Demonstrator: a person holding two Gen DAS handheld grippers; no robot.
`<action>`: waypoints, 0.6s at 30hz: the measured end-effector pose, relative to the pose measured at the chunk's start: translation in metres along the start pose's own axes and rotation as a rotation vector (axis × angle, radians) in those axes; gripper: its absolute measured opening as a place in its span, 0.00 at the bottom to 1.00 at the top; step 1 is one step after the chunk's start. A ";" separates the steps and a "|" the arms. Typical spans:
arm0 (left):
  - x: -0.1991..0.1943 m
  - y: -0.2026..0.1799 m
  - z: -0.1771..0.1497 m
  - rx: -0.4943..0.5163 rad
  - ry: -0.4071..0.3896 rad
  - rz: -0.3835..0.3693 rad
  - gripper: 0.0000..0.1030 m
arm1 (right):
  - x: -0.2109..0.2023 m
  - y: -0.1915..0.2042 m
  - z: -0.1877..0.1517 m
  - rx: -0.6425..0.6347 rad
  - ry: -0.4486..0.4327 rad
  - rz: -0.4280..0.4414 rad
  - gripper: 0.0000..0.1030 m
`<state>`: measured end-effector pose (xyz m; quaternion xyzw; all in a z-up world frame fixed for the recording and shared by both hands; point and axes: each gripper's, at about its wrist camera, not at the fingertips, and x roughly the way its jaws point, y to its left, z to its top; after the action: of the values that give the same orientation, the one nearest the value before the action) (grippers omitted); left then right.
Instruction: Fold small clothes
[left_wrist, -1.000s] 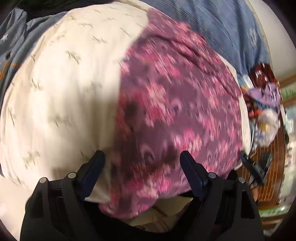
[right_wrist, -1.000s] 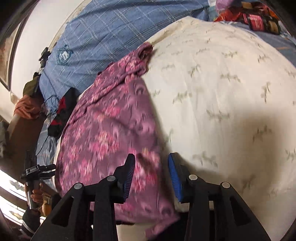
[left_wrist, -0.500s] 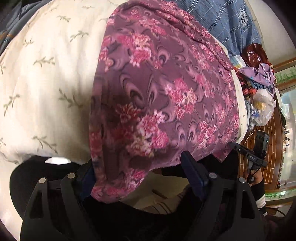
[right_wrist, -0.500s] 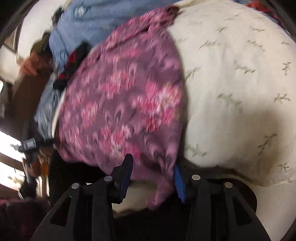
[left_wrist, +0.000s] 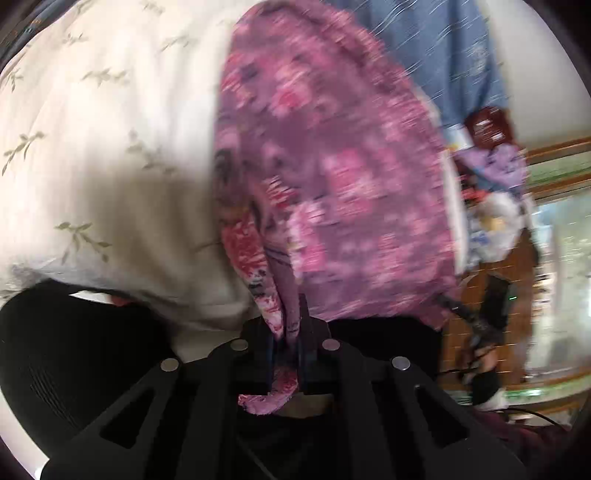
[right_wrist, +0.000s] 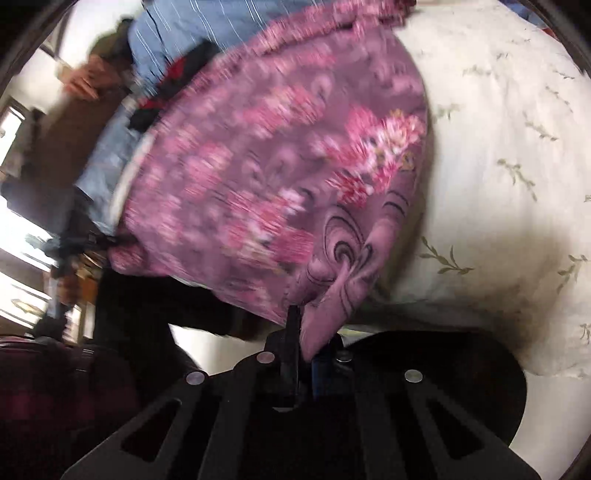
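A: Left wrist view: the left tool (left_wrist: 286, 350) is clenching a near corner of the purple floral garment (left_wrist: 332, 166), and a small tail of cloth is poking out below its two fingers.

B: And in the right wrist view the right tool (right_wrist: 304, 354) is doing the same, gripping the other near corner, with the fabric funnelling down between its closed fingers.

A: Holding both near corners probably means the person is getting ready to carry that edge over the rest of the piece for a fold. Two grips are keeping the hem taut and level.

B: Where is the garment lying?

A: It is spreading across the cream bed cover (left_wrist: 103, 155) printed with small leaf sprigs, its far end reaching toward a blue striped cloth (left_wrist: 443, 44). The near edge is hanging slightly off the bed's side.

B: How is it looking?

A: Thin and soft, mauve with pink flower clusters and dark swirls. It is bunching into creases at each grip and lying fairly flat elsewhere, though blur is hiding the finer detail.
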<state>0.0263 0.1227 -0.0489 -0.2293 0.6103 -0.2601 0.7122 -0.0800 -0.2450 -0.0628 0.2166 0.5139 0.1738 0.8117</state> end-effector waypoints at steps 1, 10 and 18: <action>-0.005 -0.003 0.001 0.001 -0.016 -0.035 0.06 | -0.009 0.002 0.002 0.013 -0.040 0.040 0.03; -0.032 -0.016 0.039 -0.033 -0.116 -0.208 0.06 | -0.054 -0.008 0.034 0.168 -0.319 0.278 0.03; -0.042 -0.017 0.106 -0.108 -0.222 -0.227 0.06 | -0.045 -0.028 0.102 0.295 -0.479 0.312 0.03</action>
<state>0.1246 0.1375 0.0094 -0.3618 0.5112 -0.2788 0.7281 -0.0039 -0.3085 -0.0051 0.4429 0.2886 0.1639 0.8329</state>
